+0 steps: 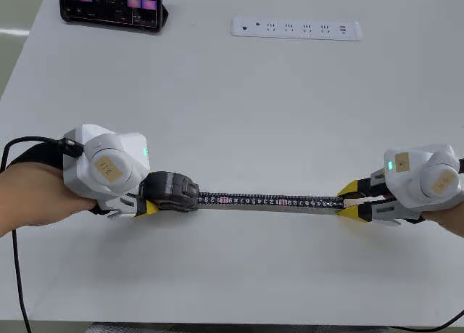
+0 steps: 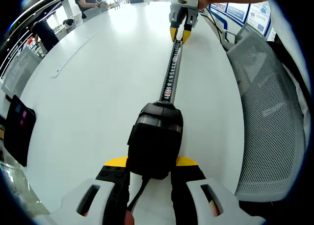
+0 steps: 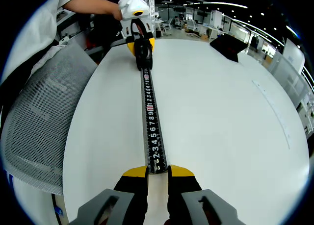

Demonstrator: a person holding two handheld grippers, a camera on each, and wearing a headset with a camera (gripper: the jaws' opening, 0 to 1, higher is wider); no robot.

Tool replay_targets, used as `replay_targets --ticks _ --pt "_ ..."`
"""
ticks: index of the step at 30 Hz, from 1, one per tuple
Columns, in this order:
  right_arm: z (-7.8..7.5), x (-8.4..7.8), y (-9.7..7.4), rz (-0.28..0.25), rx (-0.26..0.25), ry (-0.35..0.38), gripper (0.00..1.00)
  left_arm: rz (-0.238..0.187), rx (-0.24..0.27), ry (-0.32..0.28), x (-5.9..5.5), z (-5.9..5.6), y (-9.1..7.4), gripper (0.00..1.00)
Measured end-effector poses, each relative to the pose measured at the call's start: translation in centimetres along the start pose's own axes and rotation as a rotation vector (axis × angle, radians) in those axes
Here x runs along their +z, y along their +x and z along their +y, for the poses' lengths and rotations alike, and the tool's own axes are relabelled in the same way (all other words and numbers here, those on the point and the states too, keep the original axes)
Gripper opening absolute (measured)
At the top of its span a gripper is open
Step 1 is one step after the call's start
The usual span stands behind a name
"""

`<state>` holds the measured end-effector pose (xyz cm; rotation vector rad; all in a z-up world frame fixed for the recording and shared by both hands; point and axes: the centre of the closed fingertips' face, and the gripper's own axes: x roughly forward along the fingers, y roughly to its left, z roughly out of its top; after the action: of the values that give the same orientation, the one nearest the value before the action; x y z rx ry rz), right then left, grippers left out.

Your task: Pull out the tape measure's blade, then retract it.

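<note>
**A:** Tape measure (image 1: 171, 191): position and grasp?

**B:** I see its black case at the near left of the white worktop (image 1: 239, 108). It is pinched between the yellow-tipped jaws of my left gripper (image 1: 149, 202). The blade (image 1: 268, 201) is drawn out and lies flat along the worktop, numbers up.

**A:** And the far end?

**B:** My right gripper (image 1: 349, 201) is closed on the blade's tip. Well apart, near the worktop's far edge, lie a white power strip (image 1: 296, 28) and a dark screen (image 1: 112, 3).
</note>
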<state>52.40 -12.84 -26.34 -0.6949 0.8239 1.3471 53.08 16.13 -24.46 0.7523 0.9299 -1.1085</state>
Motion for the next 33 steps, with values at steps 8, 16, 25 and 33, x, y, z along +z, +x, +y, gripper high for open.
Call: replay_targets --ticks 8,16,25,33 --pt "0.0 -0.1 0.0 0.023 -0.007 -0.008 0.12 -0.007 0.002 -0.002 0.0 0.0 -0.1 0.27" --pt "-0.1 0.4 -0.2 0.005 -0.021 0.024 0.15 -0.02 0.016 -0.008 0.1 0.1 -0.1 0.28" --pt "0.0 0.7 -0.1 0.001 -0.023 0.043 0.18 -0.037 0.02 -0.035 0.1 0.3 -0.4 0.32" --pt "0.2 1.0 -0.2 -0.021 -0.023 0.081 0.21 -0.052 0.024 -0.056 0.2 0.2 -0.5 0.36"
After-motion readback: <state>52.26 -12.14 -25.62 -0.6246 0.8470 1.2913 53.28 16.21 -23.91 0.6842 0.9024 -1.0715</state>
